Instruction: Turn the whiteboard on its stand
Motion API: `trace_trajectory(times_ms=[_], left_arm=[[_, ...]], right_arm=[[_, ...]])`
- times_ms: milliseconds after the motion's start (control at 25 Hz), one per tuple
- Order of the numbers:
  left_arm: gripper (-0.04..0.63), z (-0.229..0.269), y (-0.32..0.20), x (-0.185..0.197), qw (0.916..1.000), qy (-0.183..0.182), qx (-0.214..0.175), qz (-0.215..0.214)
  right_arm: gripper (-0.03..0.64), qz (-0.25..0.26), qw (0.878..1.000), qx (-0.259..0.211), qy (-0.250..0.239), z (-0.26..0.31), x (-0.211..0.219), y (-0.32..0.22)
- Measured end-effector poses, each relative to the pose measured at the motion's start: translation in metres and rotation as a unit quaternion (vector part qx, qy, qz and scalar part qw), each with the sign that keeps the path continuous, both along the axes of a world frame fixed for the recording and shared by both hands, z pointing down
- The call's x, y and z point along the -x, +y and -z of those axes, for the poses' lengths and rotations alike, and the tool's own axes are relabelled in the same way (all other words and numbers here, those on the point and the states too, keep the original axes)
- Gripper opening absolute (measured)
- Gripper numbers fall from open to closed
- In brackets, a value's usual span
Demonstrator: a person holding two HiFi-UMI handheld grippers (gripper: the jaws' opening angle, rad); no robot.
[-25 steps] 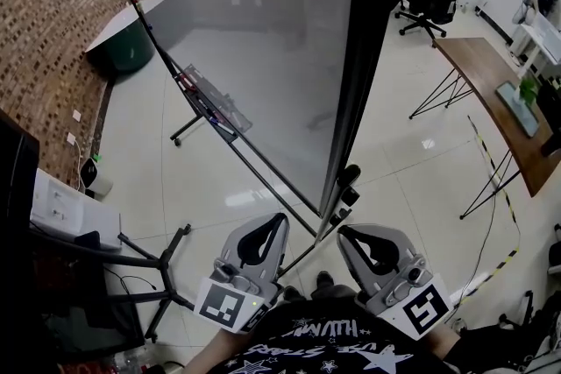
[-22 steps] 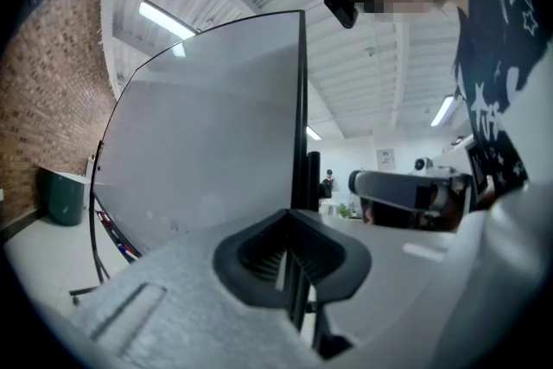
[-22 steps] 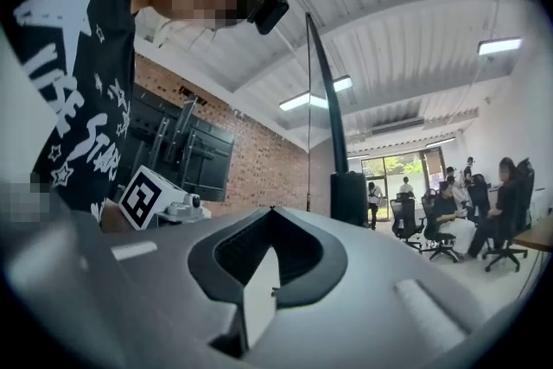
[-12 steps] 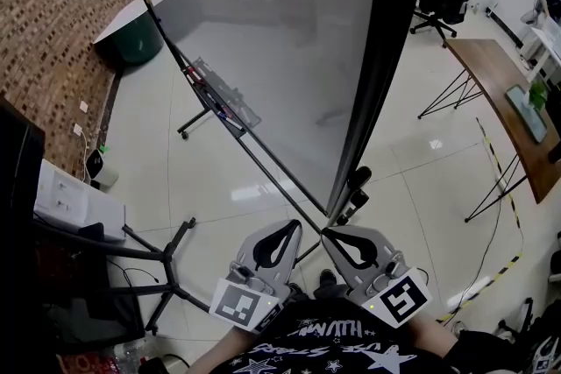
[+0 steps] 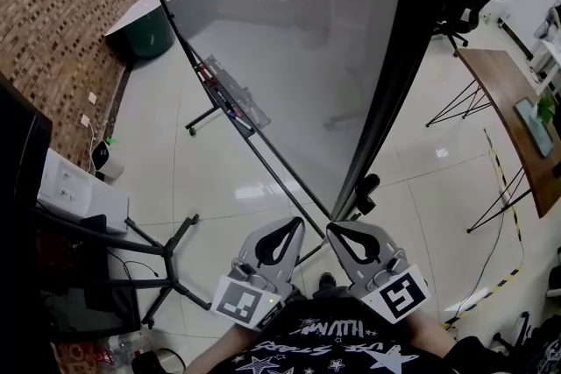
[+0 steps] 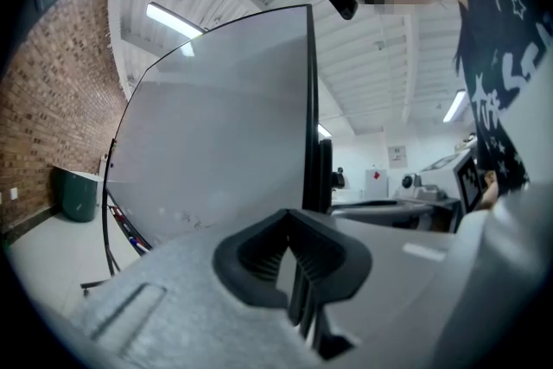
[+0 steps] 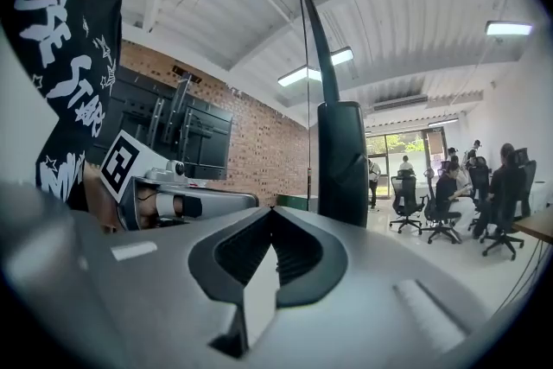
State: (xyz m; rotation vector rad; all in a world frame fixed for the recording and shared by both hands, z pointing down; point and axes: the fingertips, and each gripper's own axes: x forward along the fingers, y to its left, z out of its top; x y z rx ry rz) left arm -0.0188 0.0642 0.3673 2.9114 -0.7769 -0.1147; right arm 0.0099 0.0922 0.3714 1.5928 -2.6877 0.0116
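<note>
- Straight ahead of both hand-held grippers, the whiteboard (image 5: 289,39) stands on its stand, and its dark near edge (image 5: 386,101) faces me almost end-on.
- From that edge the board's long side runs away to the far left, past the pen tray (image 5: 230,96) on its face.
- The left hand-held gripper (image 5: 289,225) has its jaws closed with nothing between them. In its own view the board face (image 6: 207,143) spreads to the left and the edge rises just right of the jaws.
- The right hand-held gripper (image 5: 337,230) is also closed and empty. Its view shows the edge (image 7: 341,160) as a dark post close ahead.
- The lower end of the edge sits just beyond the two tips, near the stand's caster foot (image 5: 366,188), and the right gripper looks slightly nearer.
- I judge a grip on that edge needs the jaws opened first, while a push could use the closed tips.
</note>
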Motion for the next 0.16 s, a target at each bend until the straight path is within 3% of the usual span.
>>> trace_trajectory(times_ms=[160], left_arm=[[0.005,0.0034,-0.0084,0.0034,0.9999,0.000,-0.008,0.010]], right_arm=[[0.008,0.000,1.000,0.002,-0.001,-0.0013,0.0001,-0.0061]])
